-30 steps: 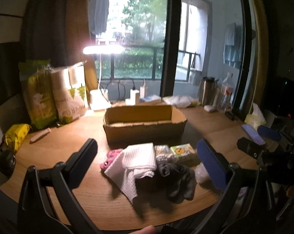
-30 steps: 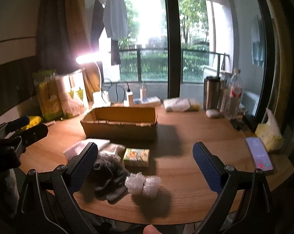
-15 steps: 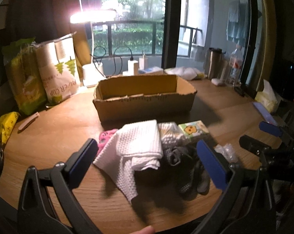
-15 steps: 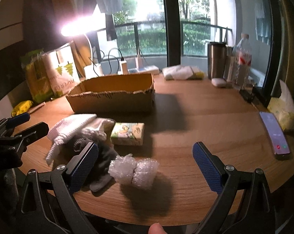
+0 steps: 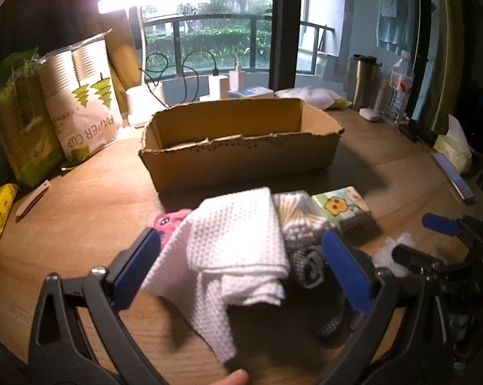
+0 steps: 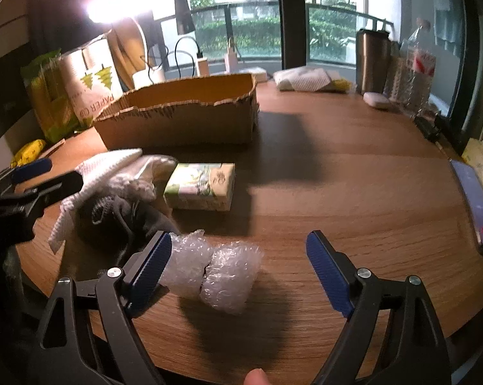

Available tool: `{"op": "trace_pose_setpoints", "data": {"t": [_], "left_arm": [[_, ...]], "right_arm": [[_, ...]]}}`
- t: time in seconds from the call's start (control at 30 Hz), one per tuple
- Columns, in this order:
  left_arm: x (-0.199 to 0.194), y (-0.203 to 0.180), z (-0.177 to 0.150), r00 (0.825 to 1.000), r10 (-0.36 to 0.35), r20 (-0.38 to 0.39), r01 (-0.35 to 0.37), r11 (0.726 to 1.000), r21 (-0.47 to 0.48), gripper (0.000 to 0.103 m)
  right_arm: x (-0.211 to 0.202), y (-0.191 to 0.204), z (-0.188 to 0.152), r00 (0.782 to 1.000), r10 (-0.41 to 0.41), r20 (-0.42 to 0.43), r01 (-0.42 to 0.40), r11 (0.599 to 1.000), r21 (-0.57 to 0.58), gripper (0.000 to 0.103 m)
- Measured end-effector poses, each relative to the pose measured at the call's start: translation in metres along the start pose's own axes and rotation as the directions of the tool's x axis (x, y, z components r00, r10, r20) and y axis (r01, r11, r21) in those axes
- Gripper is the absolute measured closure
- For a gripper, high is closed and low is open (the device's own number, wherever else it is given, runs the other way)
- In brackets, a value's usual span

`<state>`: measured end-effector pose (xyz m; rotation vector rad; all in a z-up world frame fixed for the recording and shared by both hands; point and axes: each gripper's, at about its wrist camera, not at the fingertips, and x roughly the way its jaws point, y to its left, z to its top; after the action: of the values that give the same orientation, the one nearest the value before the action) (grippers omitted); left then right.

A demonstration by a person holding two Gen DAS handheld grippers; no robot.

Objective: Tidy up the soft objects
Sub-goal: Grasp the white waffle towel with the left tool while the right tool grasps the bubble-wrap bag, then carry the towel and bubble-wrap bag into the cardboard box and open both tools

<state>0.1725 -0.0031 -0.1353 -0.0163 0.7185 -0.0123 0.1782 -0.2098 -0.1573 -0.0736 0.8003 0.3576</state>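
While fingers [image 5: 137, 266] gape, white cloth [image 5: 238, 240] between

We note both open grippers lowered: left gripper [image 5: 241, 272] over white cloth [image 5: 238, 240], seemingly; right gripper [image 6: 240, 271] nearing bubble wrap [image 6: 212, 269].

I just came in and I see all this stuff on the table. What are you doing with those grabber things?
A person holds a grabber in each hand to tidy soft things. The left gripper is open around the white waffle cloth, not squeezing it yet. The right gripper is open by the bubble wrap roll. The cardboard box behind the pile looks empty from here.
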Motion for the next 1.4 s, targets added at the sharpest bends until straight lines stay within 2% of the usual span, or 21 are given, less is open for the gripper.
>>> {"op": "trace_pose_setpoints", "data": {"t": [0.1,0.13,0.2,0.23,0.3,0.37,0.43,0.47,0.67,0.87,1.07,1.4], "left_arm": [[0.012,0.006,0.001,0.999,0.024,-0.026,-0.024,1.0,-0.001,0.006],[0.015,0.009,0.0,0.999,0.023,-0.04,-0.023,1.0,-0.009,0.014],[0.022,0.014,-0.001,0.998,0.019,-0.066,-0.02,1.0,-0.02,0.02],[0.023,0.015,-0.002,0.997,0.018,-0.073,-0.02,1.0,-0.023,0.022],[0.026,0.016,-0.003,0.996,0.003,-0.09,-0.005,1.0,-0.026,0.029],[0.028,0.016,-0.004,0.994,-0.003,-0.105,0.001,1.0,-0.02,0.046],[0.028,0.015,-0.006,0.994,-0.003,-0.111,0.001,1.0,-0.014,0.055],[0.027,0.015,-0.006,0.994,-0.008,-0.109,0.007,1.0,-0.011,0.063],[0.02,0.019,-0.001,0.995,-0.041,-0.086,0.04,0.999,-0.021,0.092],[0.013,0.024,0.006,0.995,-0.081,-0.064,0.079,0.996,-0.041,0.098],[0.003,0.031,0.018,0.991,-0.126,-0.034,0.123,0.989,-0.082,0.099],[-0.027,0.043,0.067,0.98,-0.167,0.106,0.177,0.979,-0.097,0.099]], "right_arm": [[0.006,0.002,-0.003,1.0,0.016,-0.02,-0.016,1.0,-0.003,0.015],[0.008,0.003,-0.004,0.999,0.02,-0.027,-0.02,1.0,-0.003,0.015],[0.012,0.005,-0.005,0.999,0.028,-0.039,-0.029,1.0,-0.006,0.015],[0.013,0.005,-0.006,0.998,0.038,-0.043,-0.038,0.999,-0.006,0.019],[0.015,0.006,-0.005,0.997,0.058,-0.049,-0.059,0.998,-0.008,0.041],[0.013,0.009,-0.004,0.997,0.061,-0.047,-0.062,0.998,-0.025,0.046],[0.012,0.012,-0.003,0.997,0.061,-0.046,-0.063,0.997,-0.039,0.047],[0.011,0.012,-0.003,0.997,0.064,-0.043,-0.066,0.997,-0.04,0.049],[-0.006,0.009,0.008,0.998,0.056,0.021,-0.055,0.997,-0.051,0.053],[-0.022,0.004,0.025,0.996,0.041,0.083,-0.036,0.997,-0.063,0.053],[-0.032,0.002,0.043,0.991,0.037,0.127,-0.027,0.997,-0.077,0.053],[-0.032,0.003,0.083,0.98,0.04,0.194,-0.017,0.993,-0.12,0.053]]}}
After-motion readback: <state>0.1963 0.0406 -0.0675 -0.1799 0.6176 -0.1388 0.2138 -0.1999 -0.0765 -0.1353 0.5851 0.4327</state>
